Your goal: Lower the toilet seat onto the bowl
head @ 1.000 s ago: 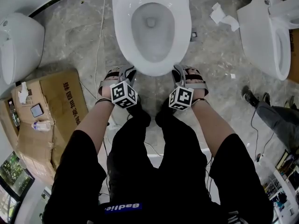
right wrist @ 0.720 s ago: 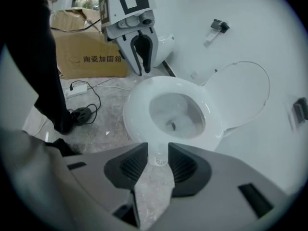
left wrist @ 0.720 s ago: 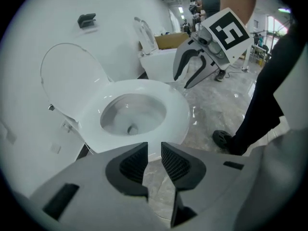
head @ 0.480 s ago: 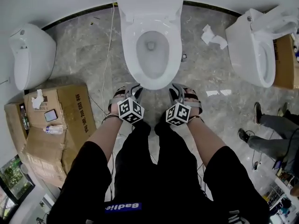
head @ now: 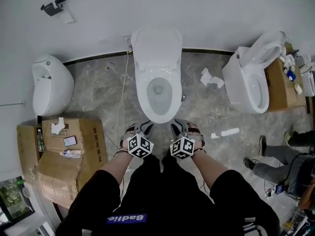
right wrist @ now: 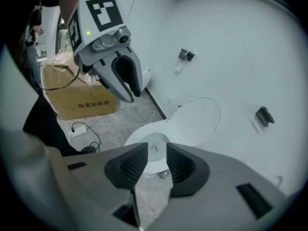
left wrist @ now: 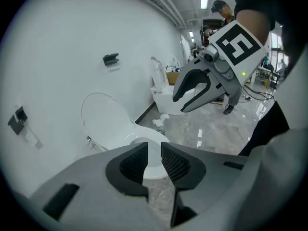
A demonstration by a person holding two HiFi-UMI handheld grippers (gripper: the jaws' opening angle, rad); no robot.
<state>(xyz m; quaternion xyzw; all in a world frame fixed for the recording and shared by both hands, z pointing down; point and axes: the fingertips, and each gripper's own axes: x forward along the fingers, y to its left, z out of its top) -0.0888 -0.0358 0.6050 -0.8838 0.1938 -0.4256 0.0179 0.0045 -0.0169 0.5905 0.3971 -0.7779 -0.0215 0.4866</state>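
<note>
The white toilet stands against the wall in the middle of the head view. Its seat and lid are tipped up against the wall, also seen in the left gripper view and the right gripper view. My left gripper and right gripper hang side by side close to my body, short of the bowl's front rim and not touching it. Both are open with a narrow gap and nothing between the pads. From the left gripper I see the right gripper; from the right gripper, the left one.
Another white fixture stands at the left, and a second toilet with its lid up at the right. Cardboard boxes with small items lie at the left. Crumpled paper and a cable lie on the floor. A person's legs show at the right.
Both grippers have risen away from the floor together, and the head view has pulled up and back, so the toilet looks smaller and the wall behind it now shows. The jaws look unchanged.
</note>
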